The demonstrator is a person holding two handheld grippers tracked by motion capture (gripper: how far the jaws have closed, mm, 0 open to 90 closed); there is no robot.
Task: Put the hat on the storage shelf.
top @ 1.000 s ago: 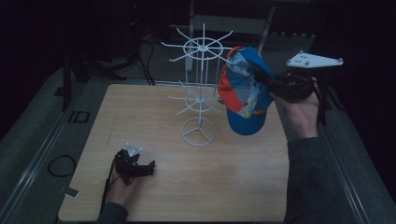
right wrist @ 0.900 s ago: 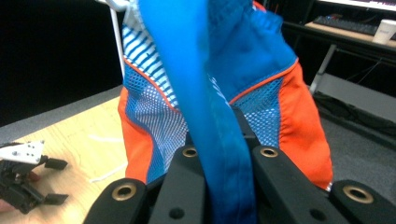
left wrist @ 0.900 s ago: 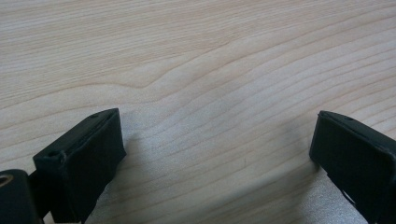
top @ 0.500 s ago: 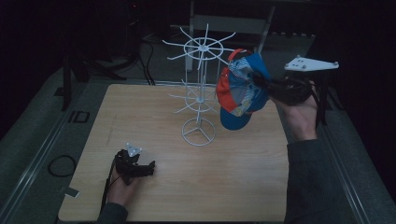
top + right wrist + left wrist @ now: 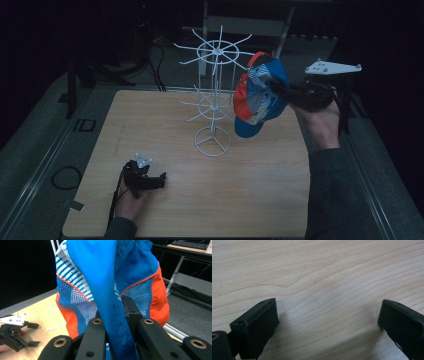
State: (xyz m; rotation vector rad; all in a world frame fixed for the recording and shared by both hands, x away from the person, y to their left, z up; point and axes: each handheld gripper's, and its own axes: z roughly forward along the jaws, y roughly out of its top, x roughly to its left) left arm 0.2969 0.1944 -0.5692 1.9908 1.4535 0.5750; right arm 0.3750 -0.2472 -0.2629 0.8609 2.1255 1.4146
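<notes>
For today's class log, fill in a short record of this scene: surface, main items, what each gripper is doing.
surface: wooden table
stand: white wire rack, upright near the table's middle, hooks bare
cap: blue, orange and striped, held in the air beside the rack's upper ring
right gripper: jaws shut on the cap's fabric
left gripper: low on the table's near left, jaws apart, holding nothing

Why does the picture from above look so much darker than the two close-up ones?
The high view is dim: only the wooden table and white rack stand out from black surroundings. The left gripper view is bright and sharp on the wood grain, the open tongs casting soft shadows. The right gripper view is well lit, the cap vivid, its background dark.
</notes>
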